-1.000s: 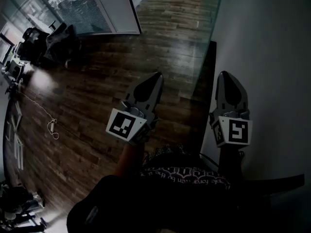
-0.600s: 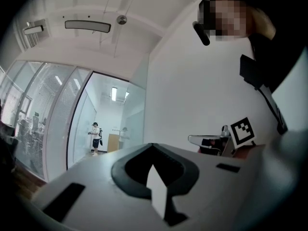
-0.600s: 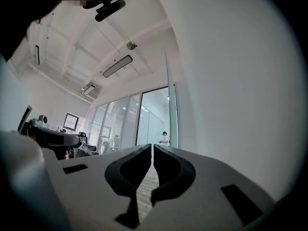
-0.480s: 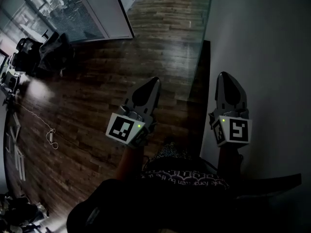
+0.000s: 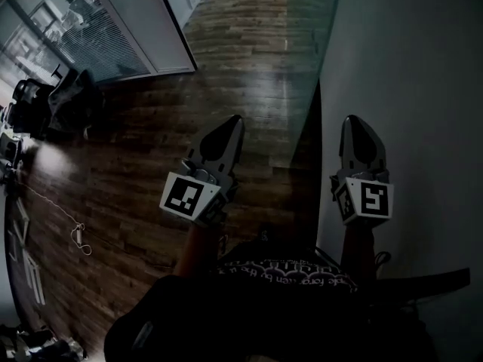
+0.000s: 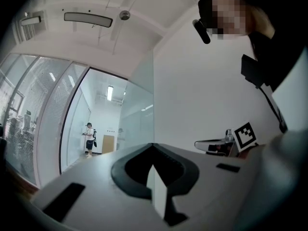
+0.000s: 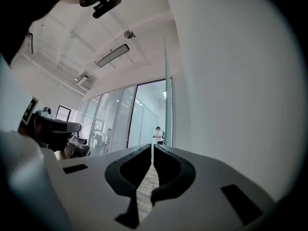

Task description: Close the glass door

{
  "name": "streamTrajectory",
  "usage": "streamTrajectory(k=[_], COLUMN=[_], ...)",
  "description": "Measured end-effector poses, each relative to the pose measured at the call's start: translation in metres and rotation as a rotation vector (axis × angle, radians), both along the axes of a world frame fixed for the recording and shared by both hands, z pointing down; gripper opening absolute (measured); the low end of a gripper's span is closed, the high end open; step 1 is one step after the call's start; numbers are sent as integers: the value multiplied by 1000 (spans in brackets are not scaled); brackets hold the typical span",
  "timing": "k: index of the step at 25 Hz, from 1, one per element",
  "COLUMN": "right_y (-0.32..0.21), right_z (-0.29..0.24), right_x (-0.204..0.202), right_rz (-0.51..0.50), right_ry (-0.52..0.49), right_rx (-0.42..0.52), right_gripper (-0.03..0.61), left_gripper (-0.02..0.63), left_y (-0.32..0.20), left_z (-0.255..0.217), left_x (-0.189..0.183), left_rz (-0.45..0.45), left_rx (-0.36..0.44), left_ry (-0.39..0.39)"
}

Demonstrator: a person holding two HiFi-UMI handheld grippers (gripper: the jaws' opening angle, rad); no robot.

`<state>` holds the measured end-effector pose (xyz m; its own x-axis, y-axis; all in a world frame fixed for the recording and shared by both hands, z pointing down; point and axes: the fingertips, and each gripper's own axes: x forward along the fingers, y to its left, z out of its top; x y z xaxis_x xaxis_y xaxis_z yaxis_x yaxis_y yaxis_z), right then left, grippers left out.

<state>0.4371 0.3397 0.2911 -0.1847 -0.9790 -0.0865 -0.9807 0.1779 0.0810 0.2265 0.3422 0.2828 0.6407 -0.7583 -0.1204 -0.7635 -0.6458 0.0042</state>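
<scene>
A: Biggest first. What flanks the glass door (image 5: 306, 74)?

B: A white wall (image 5: 407, 66) on its right, with the pane running along it. A dark wooden floor (image 5: 151, 164) spreads to its left. In the dim head view the pane reads only as a faint greenish sheet, so the gap between door and wall is uncertain.

A: And past the floor?

B: A glazed partition (image 5: 98, 36) with blinds, well apart from the door on its left. Dark chairs (image 5: 56, 100) sit below that partition, further from the door again.

A: The grippers?

B: The left gripper (image 5: 234, 121) hangs over the floor, left of the door's near edge and apart from it. Its jaws are together with nothing between them. The right gripper (image 5: 356, 121) is to the right of that edge, in front of the wall. Its jaws are closed to a hairline slit and hold nothing.

A: What does the right gripper view add?

B: The door's edge stands as an upright green strip just beyond the closed tips.

A: Small things?

B: A person (image 7: 157, 134) stands far off, beyond the door. A thin cable (image 5: 79, 236) lies on the floor, far to the door's left.
</scene>
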Motion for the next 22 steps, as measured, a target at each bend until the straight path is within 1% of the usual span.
streamTrajectory(k=[6,9,12,22], right_y=[-27,-38,-49,-94], right_z=[-1,2,0,11], right_x=[2,-8,-13,4], right_rz=[45,33,27,44], right_ry=[1,27,32,37], right_rx=[0,-5,-8,-25], right_gripper=[3,3,3,5], left_gripper=[2,2,2,2], left_y=[-30,-38,-45,-86], left_z=[0,4,4,14], left_x=[-11,-14,-20,-19], left_rz=[18,22,15,-7], left_rx=[2,-6,-14,-23], left_ry=[-2,1,6,4])
